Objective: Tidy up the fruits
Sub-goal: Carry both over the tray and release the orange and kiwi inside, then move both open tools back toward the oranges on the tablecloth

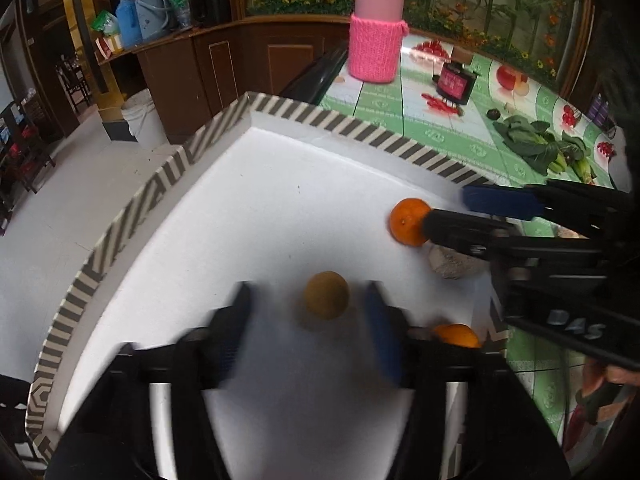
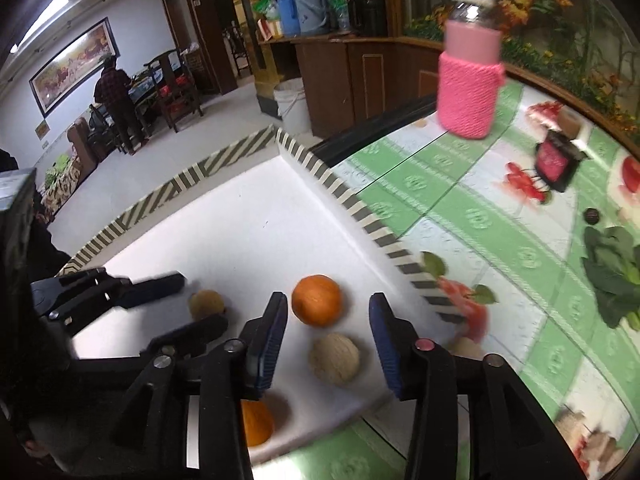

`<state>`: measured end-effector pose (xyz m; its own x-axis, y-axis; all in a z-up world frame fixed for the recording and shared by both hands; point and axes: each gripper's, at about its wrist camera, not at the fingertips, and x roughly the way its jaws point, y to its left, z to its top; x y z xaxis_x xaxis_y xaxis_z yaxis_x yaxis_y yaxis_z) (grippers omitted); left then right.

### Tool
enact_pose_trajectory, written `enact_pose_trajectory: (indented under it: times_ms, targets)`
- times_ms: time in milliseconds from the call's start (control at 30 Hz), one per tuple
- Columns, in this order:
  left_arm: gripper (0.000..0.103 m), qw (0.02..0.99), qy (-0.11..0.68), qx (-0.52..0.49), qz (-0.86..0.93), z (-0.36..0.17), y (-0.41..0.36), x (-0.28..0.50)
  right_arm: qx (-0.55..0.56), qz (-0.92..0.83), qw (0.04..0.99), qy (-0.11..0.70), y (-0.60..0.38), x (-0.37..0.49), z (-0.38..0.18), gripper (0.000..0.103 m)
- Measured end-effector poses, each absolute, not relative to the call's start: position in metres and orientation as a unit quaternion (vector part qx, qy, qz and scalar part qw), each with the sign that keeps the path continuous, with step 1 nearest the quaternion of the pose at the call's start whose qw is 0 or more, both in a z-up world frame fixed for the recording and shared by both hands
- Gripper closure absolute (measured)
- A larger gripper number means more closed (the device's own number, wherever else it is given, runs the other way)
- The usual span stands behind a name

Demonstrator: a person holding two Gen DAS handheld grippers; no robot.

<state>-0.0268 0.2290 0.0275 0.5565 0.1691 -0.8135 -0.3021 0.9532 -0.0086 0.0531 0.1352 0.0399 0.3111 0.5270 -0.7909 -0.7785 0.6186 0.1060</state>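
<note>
Showing pale fruit (image 2: 334, 359) unobstructed: right wrist.

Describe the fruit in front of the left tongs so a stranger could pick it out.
Find the white tray with the striped rim. Between the open left tongs lies a round fruit. It is dull brownish-green, unlike the bright orange and the pale beige ball.

In the left wrist view, pale raised letters on the black body of the right claw (image 1: 448, 210), at the right edge, read "DAS". The print on the dark pink-fronted box (image 1: 456, 84) far across the table is too blurred to read.
</note>
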Motion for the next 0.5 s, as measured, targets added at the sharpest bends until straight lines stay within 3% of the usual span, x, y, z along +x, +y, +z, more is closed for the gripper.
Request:
enact_pose_trajectory:
  times_ms: [33,267,500]
  targets:
    - [0.026,0.881,0.447,-0.075,0.134,0.030,0.229,-0.029,-0.146,0.410,0.798,0.416,0.129,0.051,0.045,0.053]
    - [0.026,0.891,0.433,-0.076,0.118,0.043,0.212,-0.040,-0.122,0.396,0.825,0.386,0.080,0.024,0.076,0.036]
    - [0.026,0.898,0.423,-0.084,0.084,0.053,0.187,-0.049,-0.102,0.368,0.841,0.383,0.024,0.005,0.081,0.033]
